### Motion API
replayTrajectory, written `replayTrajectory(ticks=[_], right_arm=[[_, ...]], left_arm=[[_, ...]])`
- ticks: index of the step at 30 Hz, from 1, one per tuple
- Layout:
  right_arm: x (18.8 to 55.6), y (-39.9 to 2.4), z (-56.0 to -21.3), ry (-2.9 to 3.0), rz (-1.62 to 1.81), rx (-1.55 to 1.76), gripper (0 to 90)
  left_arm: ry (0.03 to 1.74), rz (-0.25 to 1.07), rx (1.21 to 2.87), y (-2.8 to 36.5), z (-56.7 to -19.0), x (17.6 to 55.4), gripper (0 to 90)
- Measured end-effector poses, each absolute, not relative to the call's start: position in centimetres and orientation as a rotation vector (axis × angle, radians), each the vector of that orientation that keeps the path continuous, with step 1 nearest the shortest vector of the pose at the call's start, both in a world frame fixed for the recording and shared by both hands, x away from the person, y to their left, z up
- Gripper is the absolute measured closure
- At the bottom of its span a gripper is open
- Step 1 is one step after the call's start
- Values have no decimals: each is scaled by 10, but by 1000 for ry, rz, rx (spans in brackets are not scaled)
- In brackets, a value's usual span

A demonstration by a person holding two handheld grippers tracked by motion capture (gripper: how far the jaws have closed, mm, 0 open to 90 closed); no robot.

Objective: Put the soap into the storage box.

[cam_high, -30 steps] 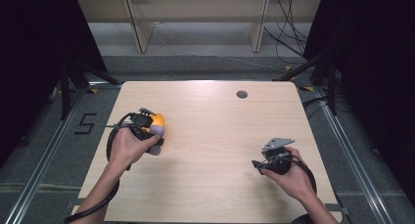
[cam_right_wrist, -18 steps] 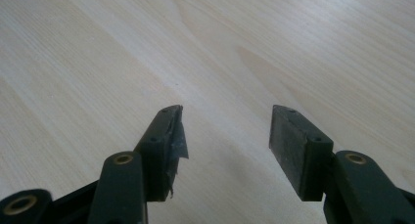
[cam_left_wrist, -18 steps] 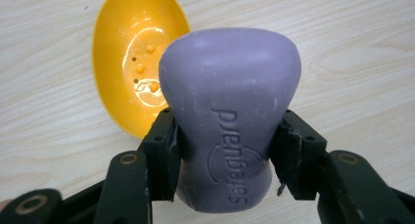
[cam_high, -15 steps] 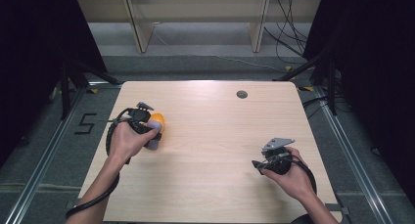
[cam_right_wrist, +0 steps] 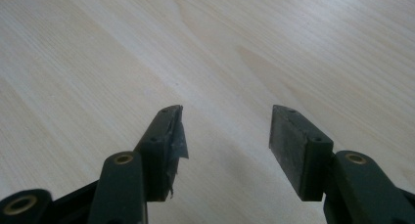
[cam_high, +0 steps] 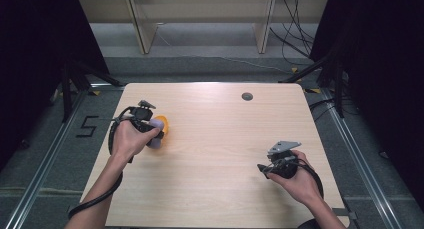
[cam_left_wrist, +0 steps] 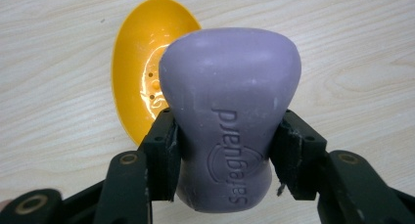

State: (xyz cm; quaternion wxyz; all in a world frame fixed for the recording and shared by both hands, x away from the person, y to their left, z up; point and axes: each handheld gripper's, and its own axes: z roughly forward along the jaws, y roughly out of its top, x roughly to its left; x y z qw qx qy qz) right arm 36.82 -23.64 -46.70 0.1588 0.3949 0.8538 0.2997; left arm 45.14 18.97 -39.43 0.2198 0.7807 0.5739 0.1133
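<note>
- Left tool (cam_left_wrist: 222, 145) clamps a purple Safeguard soap bar (cam_left_wrist: 230, 111) — held above the table (cam_high: 215, 154), just beside and partly over the yellow soap dish (cam_left_wrist: 139, 72).
- Right tool (cam_right_wrist: 225, 141) — jaws wide apart, nothing between them, well apart from the soap dish.

"Safeguard" is embossed on the purple soap bar (cam_left_wrist: 230, 116); a "5" (cam_high: 86, 126) marks the floor.

Even overhead light on the pale table (cam_high: 225, 139), dark surroundings, soft shadows, slightly soft, low-resolution high view.
</note>
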Motion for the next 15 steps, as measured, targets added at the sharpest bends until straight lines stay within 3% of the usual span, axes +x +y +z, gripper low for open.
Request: replayTrajectory(ticks=[15], right_arm=[[368,-237,-467,2445,856,1129,465]], left_arm=[[1588,341,2155,191,-390,468,486]])
